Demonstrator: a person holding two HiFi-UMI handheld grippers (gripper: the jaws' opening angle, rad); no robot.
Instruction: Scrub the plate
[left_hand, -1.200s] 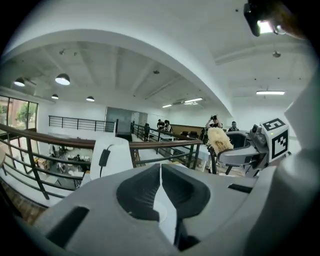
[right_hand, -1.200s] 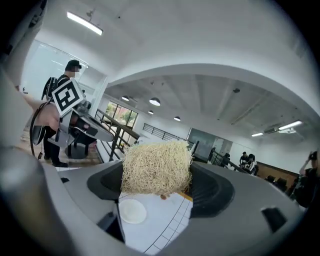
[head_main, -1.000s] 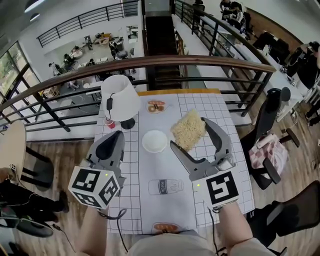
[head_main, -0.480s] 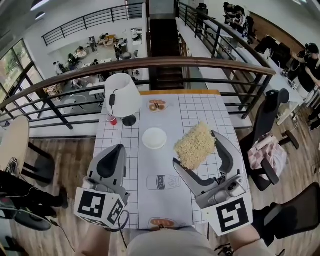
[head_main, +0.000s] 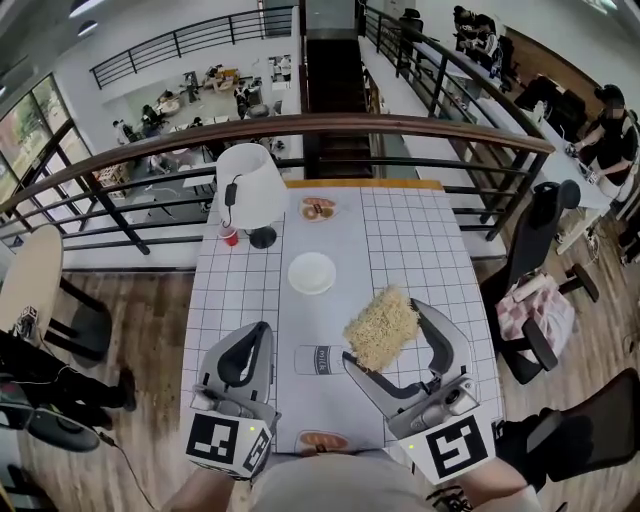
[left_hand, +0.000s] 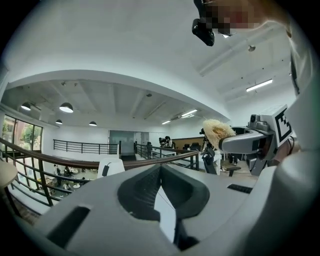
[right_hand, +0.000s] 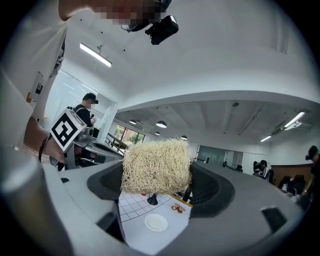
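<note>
Scrub not started: right gripper (head_main: 386, 333) is clamped on the scrub pad (right_hand: 156, 166), held above the counter (head_main: 420, 240) at lower centre. The plate (head_main: 311, 272) sits bare mid-frame, well apart from the pad. Left gripper (head_main: 250, 345) has jaws together, empty, lower left. Path to the plate looks open; watch the lamp (head_main: 247, 195) upper left and the counter edges either side.

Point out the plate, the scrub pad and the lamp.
plate (head_main: 312, 273): head view, centre of the dish.
scrub pad (right_hand: 156, 166): right gripper view, middle of its fibrous face.
lamp (head_main: 250, 198): head view, middle of the white shade.
</note>
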